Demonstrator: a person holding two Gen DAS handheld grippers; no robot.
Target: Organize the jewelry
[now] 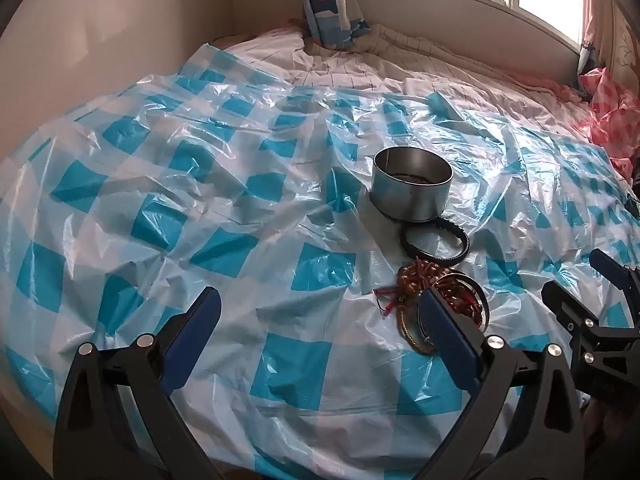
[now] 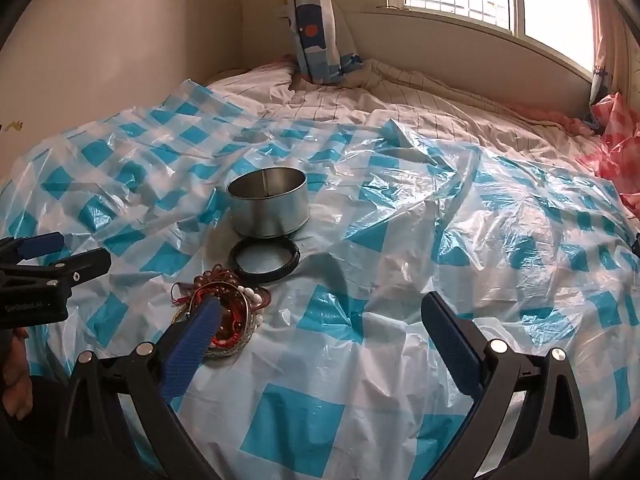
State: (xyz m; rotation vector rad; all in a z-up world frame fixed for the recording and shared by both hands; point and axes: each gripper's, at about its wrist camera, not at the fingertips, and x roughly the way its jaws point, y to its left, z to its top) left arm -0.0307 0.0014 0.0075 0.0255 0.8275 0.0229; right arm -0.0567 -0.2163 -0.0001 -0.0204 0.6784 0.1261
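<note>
While both tools hang over the bed point(image 2: 420, 120) with their jaws spread as wide as they go and nothing between them, the jewelry lies untouched on the crinkled blue-and-white checked plastic sheet point(image 1: 200, 216). The left hand-held gripper point(image 1: 320, 322) and the right hand-held gripper point(image 2: 320, 322) both tilt downward toward it.

A round, open, silver metal tin point(image 1: 412, 184) stands upright on the sheet, with something dark lying in its bottom that I cannot identify. Just in front of it, touching or nearly touching its base, lies a black braided bracelet point(image 1: 435, 240), flat on the plastic. Nearer the tools sits a tangled heap of brown and red beaded strands, cords and metal bangles point(image 2: 228, 312), partly hidden behind a blue finger pad in each view.

The black bracelet looks light and fairly stiff, so pinching across one side of its ring should lift it whole. The heap will likely behave differently: the strands are limp and may snag on one another, while the bangles are hard and smooth and could slip. Taking a bangle by its rim seems safest. The plastic underneath is slick and may ruck up beneath a closing finger.
</note>
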